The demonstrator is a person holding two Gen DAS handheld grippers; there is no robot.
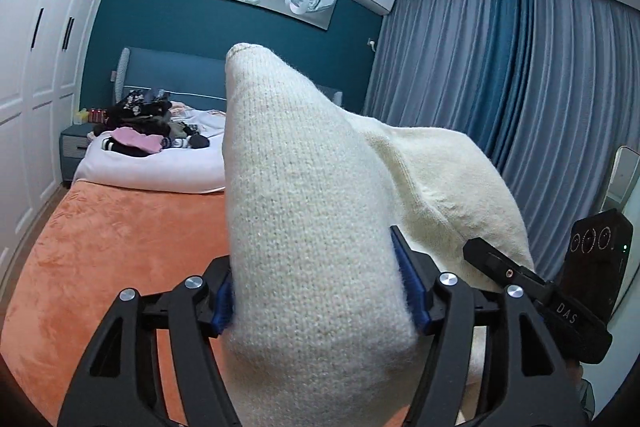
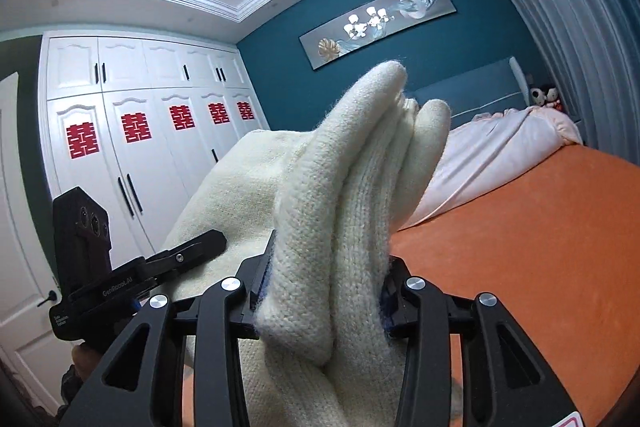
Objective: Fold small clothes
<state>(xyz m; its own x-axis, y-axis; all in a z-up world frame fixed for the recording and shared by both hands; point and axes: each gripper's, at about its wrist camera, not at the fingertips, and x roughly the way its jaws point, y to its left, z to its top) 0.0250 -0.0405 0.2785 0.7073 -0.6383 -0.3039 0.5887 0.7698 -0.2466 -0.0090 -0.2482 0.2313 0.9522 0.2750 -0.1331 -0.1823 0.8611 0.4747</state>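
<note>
- Left gripper (image 1: pixel 320 291): fingers closed partway onto a thick fold of the cream knit (image 1: pixel 304 187); blue pads (image 1: pixel 412 291) press into the wool on both sides.
- Right gripper (image 2: pixel 324 291): fingers likewise clamped on a bunch of the knit (image 2: pixel 344 195), several layers stacked between them.
- Knit location: held in the air between the 2 grippers, above the orange bed (image 1: pixel 120 227); its lower part is out of view.
- Risk 1: the right grip holds uneven layers. In my judgement an outer layer could slide free if the grippers pull apart, spoiling the fold.
- Risk 2: the knit stretches readily; tension between the grips could distort the edge and leave it misaligned when laid down.
- Risk 3: the hanging part cannot be seen, so it may drag or crumple on the bed.
- Writing: "DAS" on the right gripper's body in the left view; "GenRobot.AI" on the left gripper's body in the right view. Red double-happiness signs (image 2: pixel 134 127) on the wardrobe doors.
</note>
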